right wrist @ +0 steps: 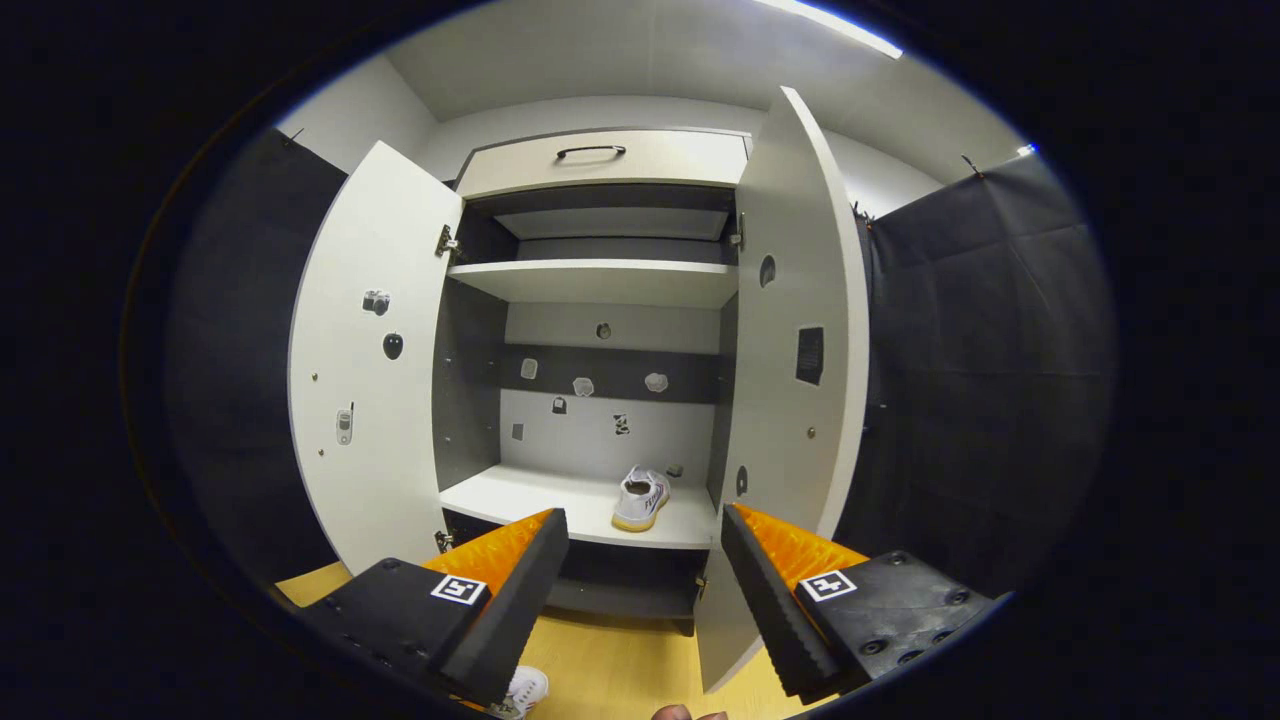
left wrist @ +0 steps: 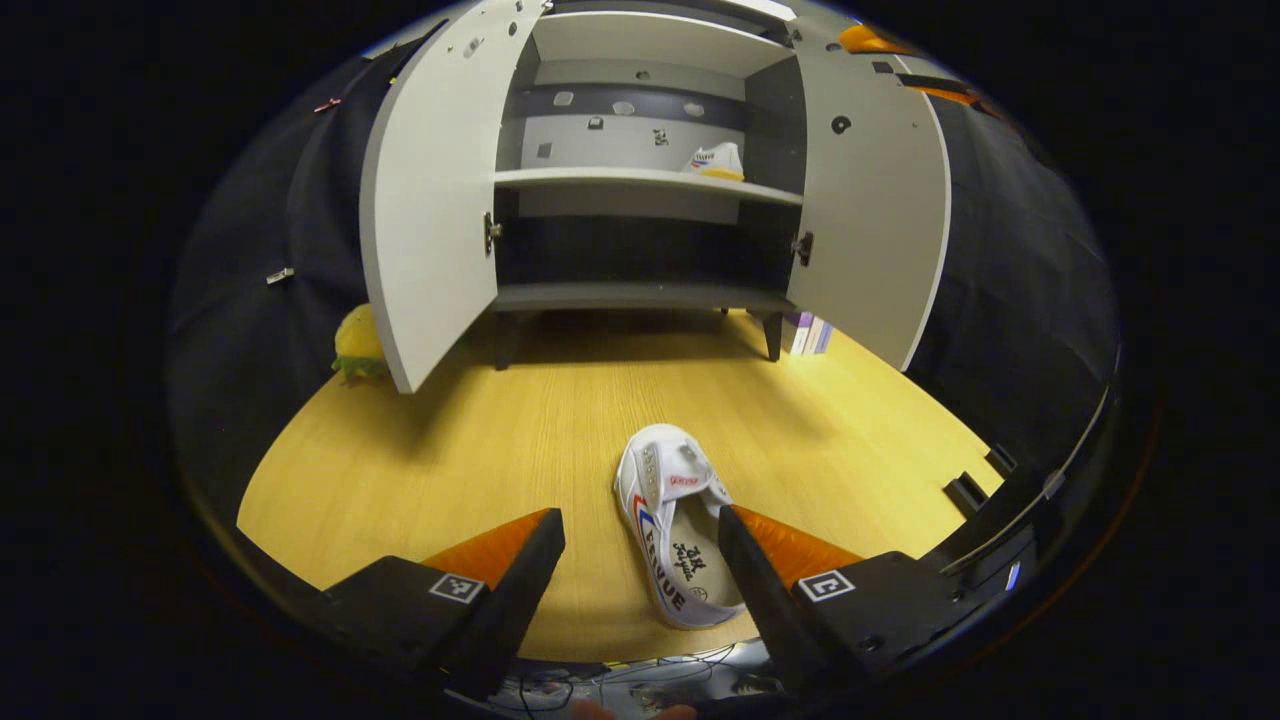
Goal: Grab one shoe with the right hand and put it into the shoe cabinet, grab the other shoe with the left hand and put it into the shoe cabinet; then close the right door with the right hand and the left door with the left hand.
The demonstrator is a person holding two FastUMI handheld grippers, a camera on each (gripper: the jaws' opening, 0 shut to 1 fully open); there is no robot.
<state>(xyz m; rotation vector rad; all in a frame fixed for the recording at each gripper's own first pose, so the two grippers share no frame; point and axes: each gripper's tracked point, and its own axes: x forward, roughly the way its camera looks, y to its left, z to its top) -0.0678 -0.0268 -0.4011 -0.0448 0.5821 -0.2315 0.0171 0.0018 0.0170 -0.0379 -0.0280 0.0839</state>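
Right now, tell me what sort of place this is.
Probably a staged test booth rather than a home: black cloth walls hang around a pale grey two-door shoe cabinet set on a yellow wood-grain floor, with one white canvas shoe shelved and another white canvas shoe on the floor.

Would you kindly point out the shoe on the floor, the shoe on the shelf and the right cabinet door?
shoe on the floor [left wrist: 672,520]: left gripper view, its side.
shoe on the shelf [right wrist: 640,497]: right gripper view, its heel.
right cabinet door [right wrist: 795,300]: right gripper view, inner face.
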